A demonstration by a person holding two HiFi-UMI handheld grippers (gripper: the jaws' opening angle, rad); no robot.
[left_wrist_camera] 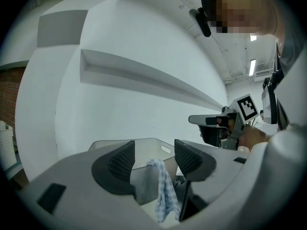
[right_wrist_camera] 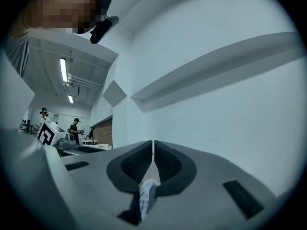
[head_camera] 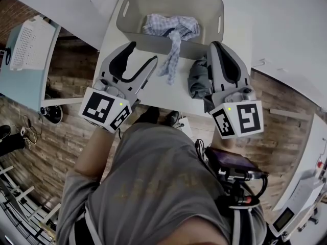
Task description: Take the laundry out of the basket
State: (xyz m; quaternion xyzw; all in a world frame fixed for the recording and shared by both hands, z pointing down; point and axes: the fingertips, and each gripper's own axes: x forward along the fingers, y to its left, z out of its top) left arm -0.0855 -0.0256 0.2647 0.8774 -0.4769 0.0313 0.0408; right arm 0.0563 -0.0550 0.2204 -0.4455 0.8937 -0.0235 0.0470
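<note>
A grey laundry basket [head_camera: 207,6] stands at the back of a white table [head_camera: 153,91]. In it lies a blue-white checked cloth [head_camera: 171,27], one end hanging over the front rim onto the table. A dark grey garment [head_camera: 197,80] lies on the table beside my right gripper. My left gripper [head_camera: 144,52] is open, left of the hanging end and apart from it. In the left gripper view the checked cloth [left_wrist_camera: 160,186] hangs beyond the open left gripper [left_wrist_camera: 153,150]. My right gripper [head_camera: 213,45] is shut near the basket's front wall, its pads [right_wrist_camera: 165,162] meeting; pale cloth [right_wrist_camera: 146,193] shows below them.
A white perforated bin [head_camera: 28,42] stands on a teal surface at the left, above a brick-patterned floor. A white wall with a ledge [left_wrist_camera: 144,75] rises behind the basket. A person [right_wrist_camera: 76,128] stands far back in the right gripper view.
</note>
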